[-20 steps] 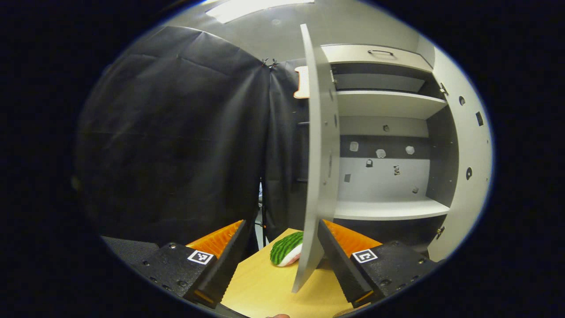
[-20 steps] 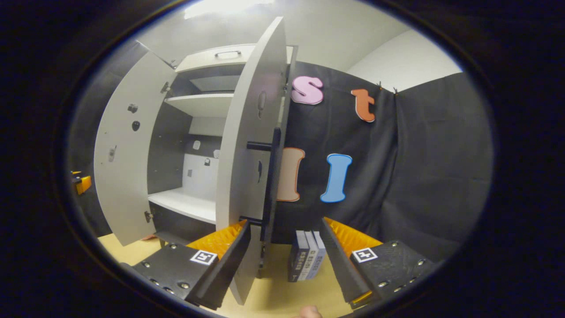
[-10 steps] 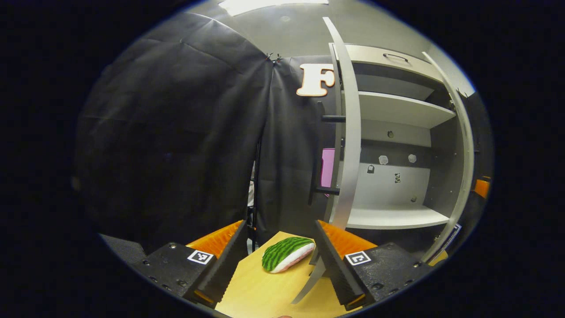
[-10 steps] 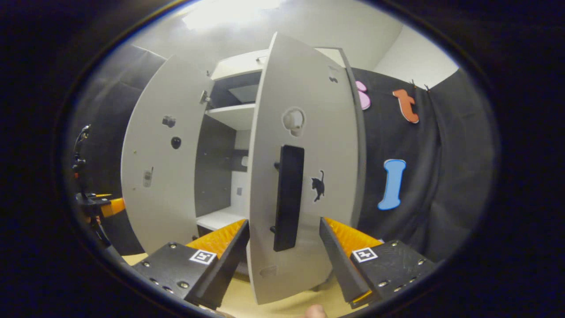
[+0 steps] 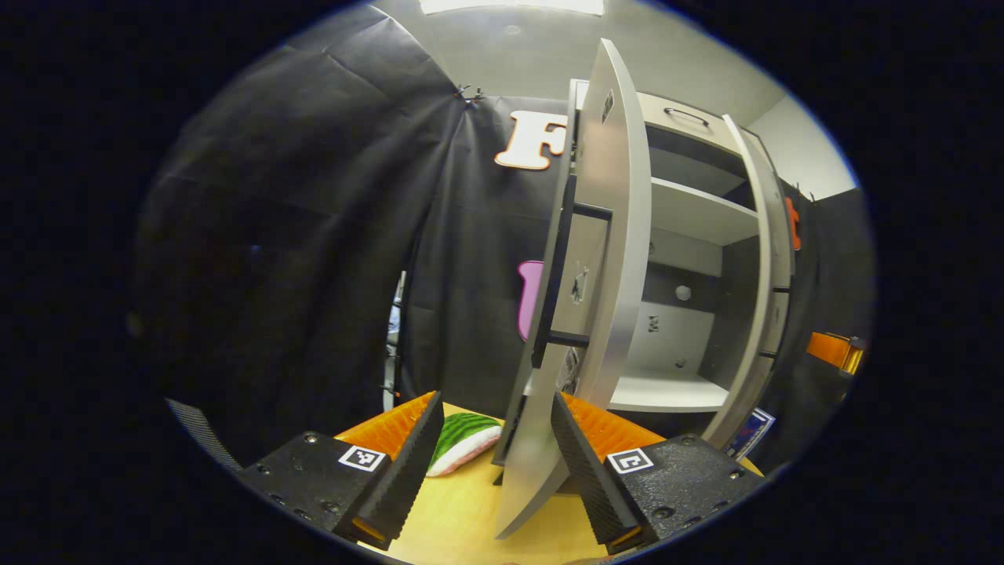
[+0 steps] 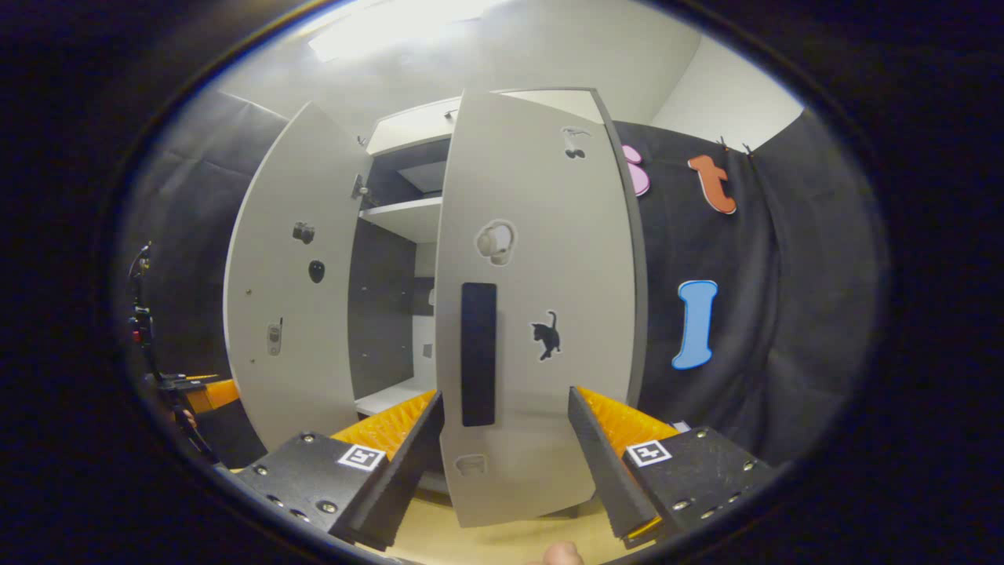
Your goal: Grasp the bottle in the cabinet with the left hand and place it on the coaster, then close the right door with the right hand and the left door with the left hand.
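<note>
The left tool [image 5: 492, 463] is spread wide with nothing in it, and the left door [image 5: 608, 259] stands upright, edge-on, its lower corner poking down between the tool's fingers. Can't tell if a finger actually touches it. That door is still swung well out from the cabinet [image 5: 690, 196], so the shelves show behind it. A watermelon-slice toy [image 5: 463, 441] lies on the tabletop [image 5: 463, 518] just left of the door's foot.

The right tool [image 6: 506, 463] is wide and empty too, facing the right door [image 6: 541, 314] front-on. The door's long black handle [image 6: 478, 353] runs vertical, just above the gap between the fingers. There's a dark gap between the two doors.
</note>
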A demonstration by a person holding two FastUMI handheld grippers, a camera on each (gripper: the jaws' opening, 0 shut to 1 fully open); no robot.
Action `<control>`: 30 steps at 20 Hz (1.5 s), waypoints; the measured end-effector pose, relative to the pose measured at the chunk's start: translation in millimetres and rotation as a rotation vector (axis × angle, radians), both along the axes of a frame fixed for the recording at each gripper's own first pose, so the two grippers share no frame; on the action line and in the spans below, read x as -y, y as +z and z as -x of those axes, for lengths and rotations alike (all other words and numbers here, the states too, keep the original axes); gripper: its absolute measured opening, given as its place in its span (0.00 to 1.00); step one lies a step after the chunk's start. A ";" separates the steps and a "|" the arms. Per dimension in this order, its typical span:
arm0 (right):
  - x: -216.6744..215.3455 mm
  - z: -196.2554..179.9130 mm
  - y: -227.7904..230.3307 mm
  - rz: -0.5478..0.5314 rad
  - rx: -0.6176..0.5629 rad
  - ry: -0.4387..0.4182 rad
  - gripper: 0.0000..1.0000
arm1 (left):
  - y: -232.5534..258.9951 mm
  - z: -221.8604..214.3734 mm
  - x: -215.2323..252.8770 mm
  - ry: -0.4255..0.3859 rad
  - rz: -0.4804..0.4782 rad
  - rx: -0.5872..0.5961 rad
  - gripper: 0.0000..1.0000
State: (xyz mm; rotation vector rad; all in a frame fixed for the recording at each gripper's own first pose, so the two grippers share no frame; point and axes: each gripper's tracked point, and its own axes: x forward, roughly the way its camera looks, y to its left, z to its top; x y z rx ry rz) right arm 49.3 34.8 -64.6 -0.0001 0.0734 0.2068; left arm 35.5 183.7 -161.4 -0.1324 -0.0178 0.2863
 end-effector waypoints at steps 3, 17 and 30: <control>22.5 6.1 6.3 0.002 0.007 -0.047 0.96 | 4.9 -18.4 34.6 -0.076 -0.025 0.010 0.87; 91.1 45.9 46.6 0.042 0.067 -0.225 0.93 | -4.1 -85.3 144.5 -0.255 -0.069 -0.014 0.90; 78.2 44.2 73.4 -0.005 0.077 -0.177 0.93 | 120.7 -42.7 178.6 -0.284 -0.077 0.080 0.90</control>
